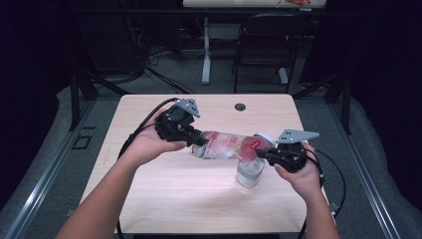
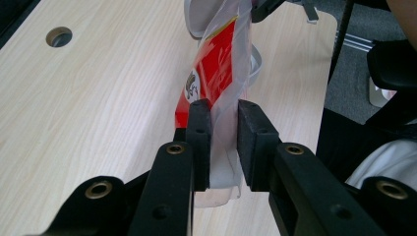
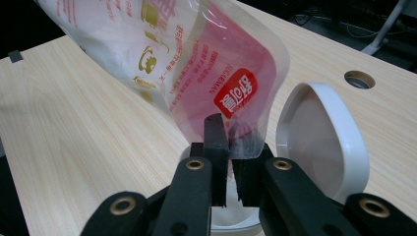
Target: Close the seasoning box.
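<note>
A clear plastic pouch [image 1: 226, 144] with red print and white powder hangs stretched between my two grippers over the table. My left gripper [image 1: 199, 140] is shut on its left end; in the left gripper view the jaws [image 2: 224, 105] pinch the pouch [image 2: 216, 64] edge. My right gripper [image 1: 260, 153] is shut on the other end, and the right gripper view has the jaws [image 3: 231, 130] clamped on the pouch [image 3: 162, 59] corner. Directly under that corner stands a small clear container [image 1: 249, 173] with its white hinged lid [image 3: 319, 137] open and upright.
The wooden table [image 1: 164, 194] has a round cable hole [image 1: 240, 106] near its far edge. Beyond the table stand a black chair [image 1: 263, 45] and a white desk leg [image 1: 206, 50]. Cables trail from both grippers off the table's front.
</note>
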A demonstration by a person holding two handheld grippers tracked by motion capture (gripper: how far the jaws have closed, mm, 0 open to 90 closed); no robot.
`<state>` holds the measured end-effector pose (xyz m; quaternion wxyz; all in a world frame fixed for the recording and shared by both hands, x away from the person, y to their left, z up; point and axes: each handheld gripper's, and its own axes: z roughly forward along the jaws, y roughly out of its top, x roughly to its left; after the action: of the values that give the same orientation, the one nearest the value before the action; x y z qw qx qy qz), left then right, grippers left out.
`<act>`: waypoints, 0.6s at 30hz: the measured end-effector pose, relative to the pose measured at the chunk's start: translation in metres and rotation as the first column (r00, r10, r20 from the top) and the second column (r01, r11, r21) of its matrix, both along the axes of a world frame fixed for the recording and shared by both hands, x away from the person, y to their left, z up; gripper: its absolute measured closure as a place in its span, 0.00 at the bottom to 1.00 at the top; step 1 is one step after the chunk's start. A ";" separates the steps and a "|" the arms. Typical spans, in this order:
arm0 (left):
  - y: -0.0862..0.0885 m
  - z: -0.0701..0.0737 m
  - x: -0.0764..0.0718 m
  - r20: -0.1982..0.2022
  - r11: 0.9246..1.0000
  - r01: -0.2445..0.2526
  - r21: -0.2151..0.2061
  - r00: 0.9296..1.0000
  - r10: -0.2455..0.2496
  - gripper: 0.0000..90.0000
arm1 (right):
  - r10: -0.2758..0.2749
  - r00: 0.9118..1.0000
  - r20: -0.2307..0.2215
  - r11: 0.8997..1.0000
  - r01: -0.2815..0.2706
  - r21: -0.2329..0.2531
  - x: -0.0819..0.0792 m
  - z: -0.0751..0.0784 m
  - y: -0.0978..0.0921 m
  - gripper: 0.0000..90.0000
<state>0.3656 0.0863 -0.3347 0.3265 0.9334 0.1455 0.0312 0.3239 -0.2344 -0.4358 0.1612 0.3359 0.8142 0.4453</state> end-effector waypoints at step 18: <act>-0.002 0.002 0.000 0.004 1.000 0.001 0.001 1.000 -0.001 0.86 | -0.002 1.000 0.001 1.000 0.002 -0.005 0.000 0.000 0.000 0.94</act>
<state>0.3656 0.0842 -0.3332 0.3264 0.9336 0.1443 0.0330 0.3239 -0.2345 -0.4360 0.1629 0.3361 0.8149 0.4433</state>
